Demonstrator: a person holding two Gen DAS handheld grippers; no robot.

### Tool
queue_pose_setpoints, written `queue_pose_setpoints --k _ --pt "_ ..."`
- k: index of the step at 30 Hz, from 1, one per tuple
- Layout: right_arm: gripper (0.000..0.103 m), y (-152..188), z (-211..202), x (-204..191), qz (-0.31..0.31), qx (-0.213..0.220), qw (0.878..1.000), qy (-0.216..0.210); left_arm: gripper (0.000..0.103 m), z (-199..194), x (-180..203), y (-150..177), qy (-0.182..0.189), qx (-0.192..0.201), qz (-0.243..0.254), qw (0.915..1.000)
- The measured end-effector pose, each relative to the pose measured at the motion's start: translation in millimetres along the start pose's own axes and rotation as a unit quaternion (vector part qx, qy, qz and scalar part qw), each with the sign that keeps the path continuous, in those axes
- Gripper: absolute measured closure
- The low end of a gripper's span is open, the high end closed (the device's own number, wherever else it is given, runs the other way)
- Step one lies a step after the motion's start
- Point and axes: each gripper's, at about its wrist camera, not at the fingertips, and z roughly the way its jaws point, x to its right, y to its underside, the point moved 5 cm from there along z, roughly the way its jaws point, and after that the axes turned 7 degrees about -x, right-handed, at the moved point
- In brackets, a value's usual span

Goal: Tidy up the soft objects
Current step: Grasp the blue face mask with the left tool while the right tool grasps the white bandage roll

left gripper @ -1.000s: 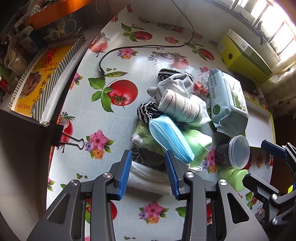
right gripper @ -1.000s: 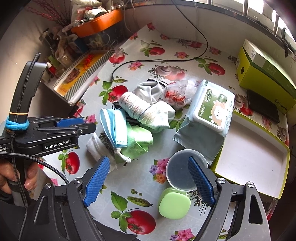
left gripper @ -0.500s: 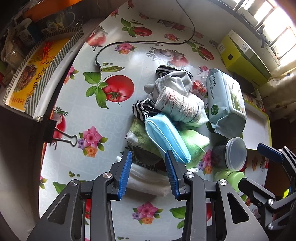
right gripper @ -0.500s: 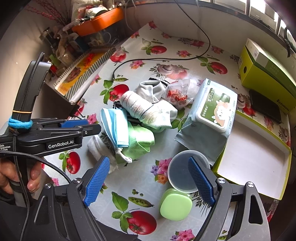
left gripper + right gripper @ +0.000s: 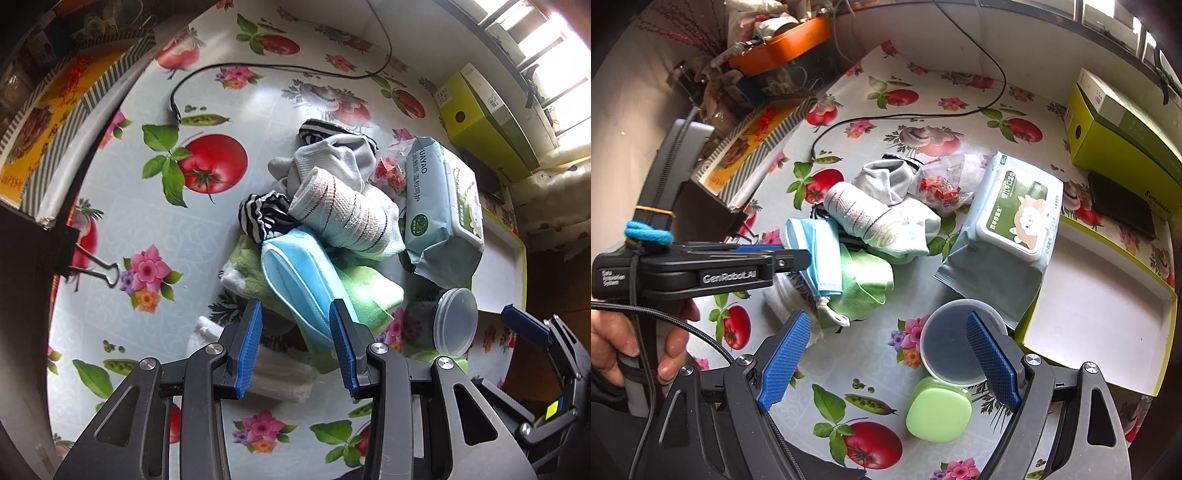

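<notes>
A heap of soft things lies mid-table: a light blue face mask [image 5: 299, 280] [image 5: 823, 254], a green cloth [image 5: 369, 295] [image 5: 864, 284], a rolled white sock with thin stripes [image 5: 343, 218] [image 5: 860, 214], a grey sock [image 5: 328, 158], a black-and-white striped sock [image 5: 266, 218] and a white towel [image 5: 266, 373]. My left gripper [image 5: 295, 343] [image 5: 790, 256] hangs open just over the mask's near end, the pads either side of it and not pressing. My right gripper [image 5: 888, 360] stands wide open above bare tablecloth, with nothing between its fingers.
A wipes pack [image 5: 1012, 221], a candy bag [image 5: 942, 184], a round lidded tub [image 5: 953, 343] and a green soap case [image 5: 938, 413] sit right of the heap. A white-lined box lid [image 5: 1100, 314] is at the right, a black cable [image 5: 258, 68] behind, and a binder clip [image 5: 92, 269] on the left edge.
My left gripper has sunk toward the heap, so the mask's near end now shows between its pads. The right gripper has stayed still and open.
</notes>
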Motion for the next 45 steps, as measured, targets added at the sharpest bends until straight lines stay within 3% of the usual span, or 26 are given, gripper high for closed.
queue_pose_setpoints --k 10,15,20,23,32,43,45 --pt "0.015 -4.7 3.3 3.3 0.001 -0.001 1.000 -0.002 0.064 15.8 6.5 -12.3 0.024 -0.016 -0.027 0.9992" --pt "0.021 -9.7 4.4 3.4 -0.005 -0.002 1.000 -0.001 0.065 15.1 7.8 -15.7 0.026 -0.007 -0.020 0.9994" --pt "0.030 -16.3 8.6 1.2 -0.016 -0.006 1.000 -0.002 0.090 11.1 1.9 -15.7 0.039 -0.003 -0.025 0.9989" --pt "0.033 -24.3 12.6 -3.1 -0.032 -0.006 0.999 -0.002 0.093 3.9 -4.1 -15.8 0.044 0.004 -0.026 0.9987" --pt "0.033 -60.6 39.6 -18.3 -0.095 -0.010 0.995 0.002 0.096 -11.4 -27.3 -10.7 0.057 0.015 -0.044 0.9973" --pt "0.033 -92.2 95.5 -36.8 -0.186 -0.048 0.981 0.012 0.096 -25.8 -44.1 -9.7 0.072 0.026 -0.063 0.9950" --pt "0.040 -94.9 100.5 -39.5 -0.198 -0.052 0.979 0.015 0.096 -25.6 -44.3 -9.6 0.074 0.025 -0.064 0.9949"
